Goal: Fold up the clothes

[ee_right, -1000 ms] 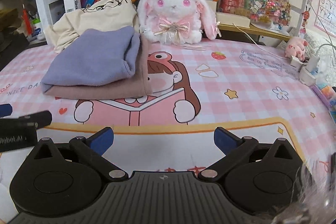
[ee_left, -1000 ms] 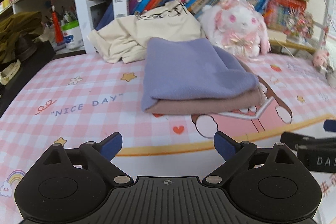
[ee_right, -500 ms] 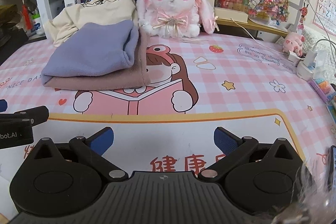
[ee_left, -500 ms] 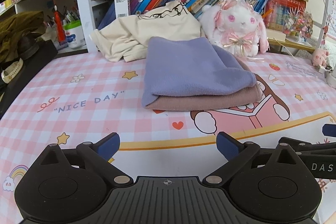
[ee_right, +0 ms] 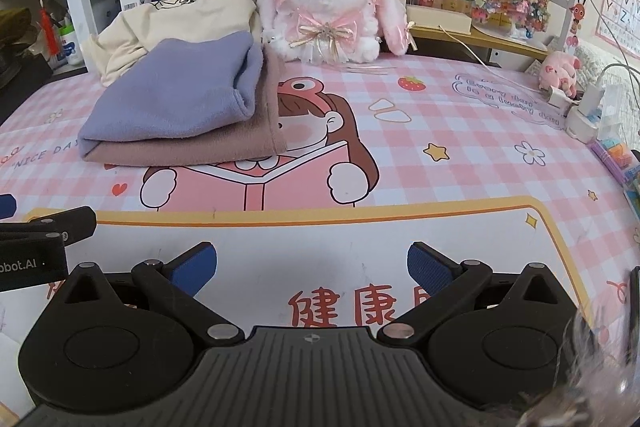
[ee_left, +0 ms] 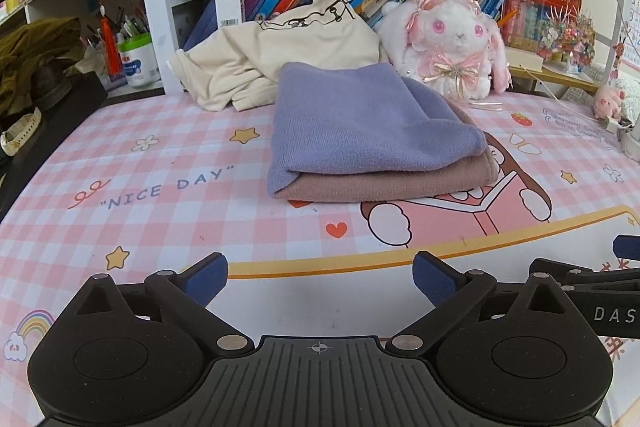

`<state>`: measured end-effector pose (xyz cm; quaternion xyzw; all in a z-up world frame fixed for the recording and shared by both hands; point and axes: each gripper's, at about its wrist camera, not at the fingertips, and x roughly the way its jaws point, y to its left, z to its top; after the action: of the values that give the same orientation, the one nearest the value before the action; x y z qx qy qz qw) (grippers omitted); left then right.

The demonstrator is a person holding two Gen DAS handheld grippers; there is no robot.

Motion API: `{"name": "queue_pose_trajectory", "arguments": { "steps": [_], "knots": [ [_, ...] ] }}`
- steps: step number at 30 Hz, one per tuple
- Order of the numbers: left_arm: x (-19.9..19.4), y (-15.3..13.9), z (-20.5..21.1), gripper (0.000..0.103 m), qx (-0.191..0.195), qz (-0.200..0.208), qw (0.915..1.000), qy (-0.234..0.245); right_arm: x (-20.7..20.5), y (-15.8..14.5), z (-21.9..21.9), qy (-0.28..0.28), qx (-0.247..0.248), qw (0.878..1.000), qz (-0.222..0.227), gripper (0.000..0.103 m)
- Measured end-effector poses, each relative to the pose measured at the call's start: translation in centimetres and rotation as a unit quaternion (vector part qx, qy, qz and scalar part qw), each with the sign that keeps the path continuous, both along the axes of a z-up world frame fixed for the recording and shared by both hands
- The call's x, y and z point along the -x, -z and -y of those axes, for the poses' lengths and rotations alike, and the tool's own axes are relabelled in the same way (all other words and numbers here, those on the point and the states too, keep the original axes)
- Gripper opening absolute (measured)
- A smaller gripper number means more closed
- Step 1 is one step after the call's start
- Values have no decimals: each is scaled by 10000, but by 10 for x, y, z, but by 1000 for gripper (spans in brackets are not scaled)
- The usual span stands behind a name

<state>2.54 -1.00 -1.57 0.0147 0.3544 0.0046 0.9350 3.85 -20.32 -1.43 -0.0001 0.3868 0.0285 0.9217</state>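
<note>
Both grippers have drawn back from the stack since a second ago. Your folded purple garment (ee_left: 352, 123) lies squarely on the folded mauve one (ee_left: 392, 183) at centre frame, apparently finished. Behind it, upper centre, the cream garment (ee_left: 280, 59) sits crumpled, probably next. Left gripper (ee_left: 320, 275) and right gripper (ee_right: 312, 263) hang spread wide, empty.

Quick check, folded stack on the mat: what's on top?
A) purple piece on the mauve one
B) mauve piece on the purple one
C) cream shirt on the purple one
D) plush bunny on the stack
A: the purple piece lies folded on the mauve piece; the cream shirt sits crumpled behind the stack and the bunny stands beside it on the mat.
</note>
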Motion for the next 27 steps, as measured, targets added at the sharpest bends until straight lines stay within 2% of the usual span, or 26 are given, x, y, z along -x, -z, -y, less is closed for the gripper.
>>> {"name": "queue_pose_trajectory", "arguments": {
  "steps": [13,27],
  "knots": [
    [0,2,0,100,-52,41,10000,-23,-1,1,-1,2,-2,10000,-18,103],
    [-4,3,-3,102,185,-105,9998,-19,-2,3,-2,-4,-22,10000,-72,103]
  ]
}}
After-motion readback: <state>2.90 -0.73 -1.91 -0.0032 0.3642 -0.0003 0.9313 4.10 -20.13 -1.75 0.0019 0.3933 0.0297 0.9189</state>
